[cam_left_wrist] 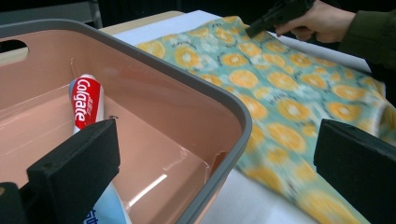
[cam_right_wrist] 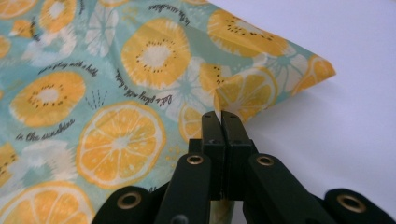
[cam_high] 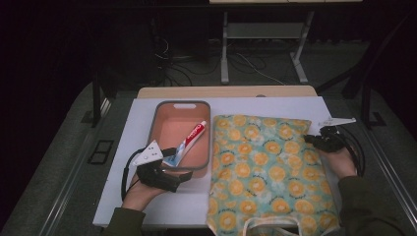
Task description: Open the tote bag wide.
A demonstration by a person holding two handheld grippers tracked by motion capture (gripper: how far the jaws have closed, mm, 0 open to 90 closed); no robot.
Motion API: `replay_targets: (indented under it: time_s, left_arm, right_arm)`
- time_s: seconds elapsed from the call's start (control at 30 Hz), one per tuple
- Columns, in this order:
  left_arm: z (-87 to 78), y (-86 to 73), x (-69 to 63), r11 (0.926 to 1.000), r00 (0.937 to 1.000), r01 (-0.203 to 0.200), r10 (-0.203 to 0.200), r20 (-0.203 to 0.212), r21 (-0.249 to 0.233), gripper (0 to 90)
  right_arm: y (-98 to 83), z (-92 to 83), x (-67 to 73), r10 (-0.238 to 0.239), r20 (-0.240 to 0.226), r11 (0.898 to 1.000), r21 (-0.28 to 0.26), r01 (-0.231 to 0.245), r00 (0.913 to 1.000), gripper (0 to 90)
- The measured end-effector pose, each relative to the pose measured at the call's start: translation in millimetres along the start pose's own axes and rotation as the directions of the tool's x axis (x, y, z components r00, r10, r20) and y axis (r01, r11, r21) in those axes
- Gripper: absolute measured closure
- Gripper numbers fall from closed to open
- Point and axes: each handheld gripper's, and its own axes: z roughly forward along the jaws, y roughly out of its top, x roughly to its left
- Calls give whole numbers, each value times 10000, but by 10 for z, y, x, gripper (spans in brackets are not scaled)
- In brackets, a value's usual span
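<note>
A pink tray with a grey rim [cam_high: 156, 123] sits at the left of the white mat and holds a red and white toothpaste tube [cam_high: 194, 135]. My left gripper [cam_high: 179, 168] is open at the tray's near right corner. In the left gripper view its jaws straddle the rim [cam_left_wrist: 187, 79]: one is inside, over the lower end of the tube [cam_left_wrist: 86, 100], the other outside. A teal cloth bag with an orange-slice print [cam_high: 265, 167] lies flat to the right. My right gripper [cam_high: 312, 139] is shut on a fold at the bag's far right edge [cam_right_wrist: 243, 93].
The white mat [cam_high: 147, 196] covers a wooden table whose far edge [cam_high: 226, 92] shows behind it. The bag's handle [cam_high: 270, 223] hangs over the near edge. Cables and desk legs [cam_high: 224, 54] lie on the floor beyond. The right hand [cam_left_wrist: 322, 21] appears across the bag.
</note>
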Motion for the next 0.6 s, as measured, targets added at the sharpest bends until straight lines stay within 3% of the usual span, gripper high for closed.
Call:
replay_targets:
  time_s: [0.17,0.23,0.3,0.43,0.53,0.6]
  left_arm:
    - [0,0,-1,10000,10000,-1,1,-7,6,0]
    - [0,0,-2,10000,10000,-1,1,-12,8,0]
    - [0,0,-1,10000,10000,2,-2,-12,9,0]
    - [1,1,-3,10000,10000,-26,27,-21,38,0]
    - [0,1,-2,10000,10000,-21,21,-20,44,0]
    - [2,2,-2,10000,10000,-52,52,-28,71,0]
  right_arm:
    - [2,38,-239,769,966,9970,-79,-765,9924,895]
    - [-23,51,-281,877,1040,9961,-51,-877,9907,893]
    - [-40,43,-294,926,864,9957,-106,-920,9919,823]
    - [11,-113,-256,1068,385,9921,-708,-1039,9935,492]
    - [46,-292,-153,588,-180,9936,-959,-603,9981,405]
    - [46,-411,-51,264,-842,9921,-1198,-364,9961,391]
